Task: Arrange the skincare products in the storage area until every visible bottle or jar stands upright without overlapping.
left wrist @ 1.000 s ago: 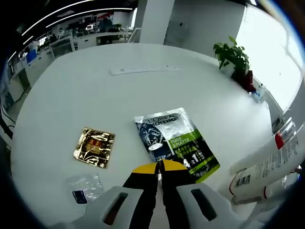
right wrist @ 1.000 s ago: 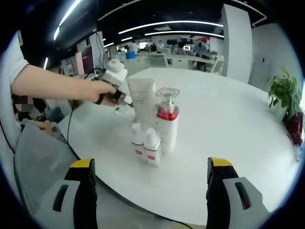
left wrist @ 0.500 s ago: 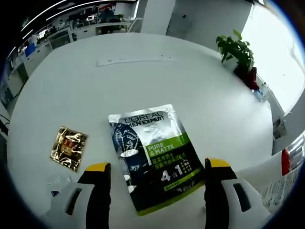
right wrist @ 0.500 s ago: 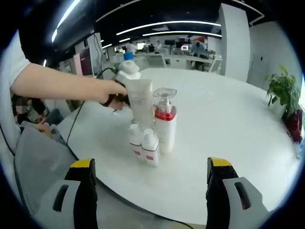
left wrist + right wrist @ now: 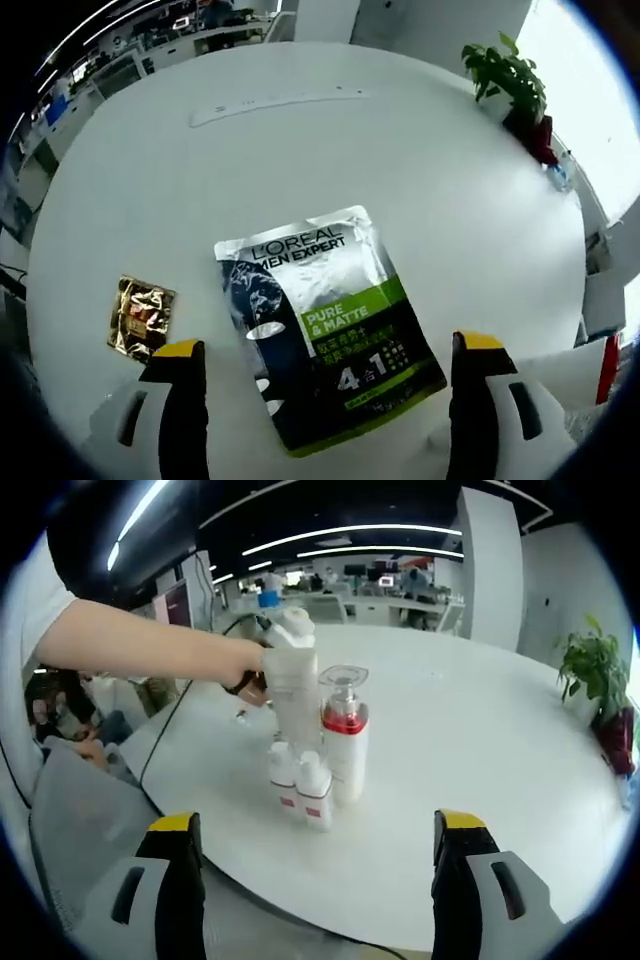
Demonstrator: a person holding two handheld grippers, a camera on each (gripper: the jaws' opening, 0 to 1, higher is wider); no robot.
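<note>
Over the flat L'Oréal sachet [image 5: 325, 335] the left gripper [image 5: 330, 390] hangs wide open and empty; close squarely on one sachet edge, while the right gripper [image 5: 315, 865], likewise open and empty, stays back.

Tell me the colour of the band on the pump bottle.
Red, on the pump bottle; clearest in the right gripper view.

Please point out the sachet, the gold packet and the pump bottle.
sachet [image 5: 325, 335], left gripper view, green label panel.
gold packet [image 5: 141, 316], left gripper view, its middle.
pump bottle [image 5: 346, 750], right gripper view, white body.
</note>
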